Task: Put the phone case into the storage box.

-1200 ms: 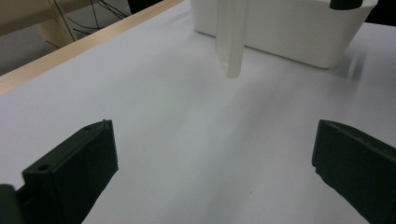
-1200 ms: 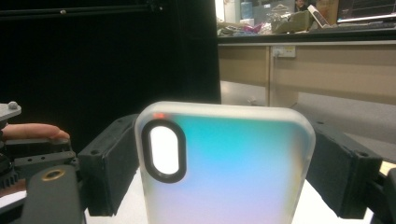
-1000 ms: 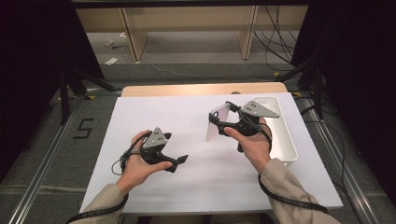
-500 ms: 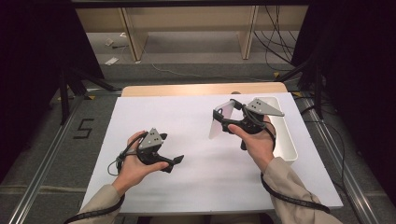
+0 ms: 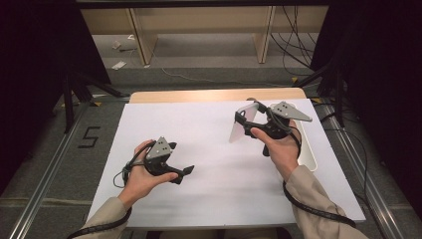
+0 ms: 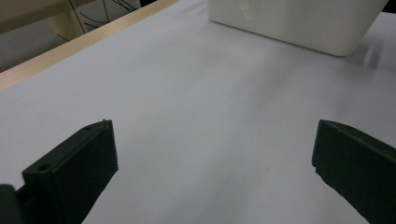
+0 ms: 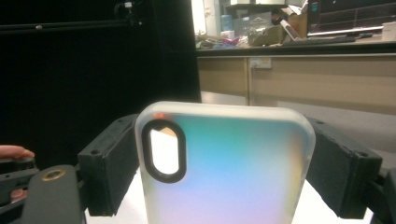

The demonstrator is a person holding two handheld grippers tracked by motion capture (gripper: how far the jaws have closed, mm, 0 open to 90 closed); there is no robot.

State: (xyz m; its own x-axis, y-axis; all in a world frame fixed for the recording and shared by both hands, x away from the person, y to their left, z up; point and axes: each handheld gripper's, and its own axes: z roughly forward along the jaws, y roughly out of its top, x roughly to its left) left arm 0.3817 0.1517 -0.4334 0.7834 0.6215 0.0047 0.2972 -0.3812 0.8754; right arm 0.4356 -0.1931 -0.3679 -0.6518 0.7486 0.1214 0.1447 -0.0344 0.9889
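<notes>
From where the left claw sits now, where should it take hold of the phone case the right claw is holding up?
Take the phone case by its free lower end, pads on its two long edges as the right claw does higher up. Come from the left, low over the table, probably easiest: in the high view the case hangs down-left toward the open left claw, with nothing between.

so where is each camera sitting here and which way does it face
High view: above the person's side, looking forward and down on the white table; both forearms, left gripper, right gripper holding the frosted iridescent phone case.
Left gripper view: on the left gripper, low over the table toward the white plastic bin; its black jaws apart.
Right gripper view: on the right gripper, level toward a wooden counter; jaws clamp the case.
Shared: the case, in the high and right gripper views.
</notes>
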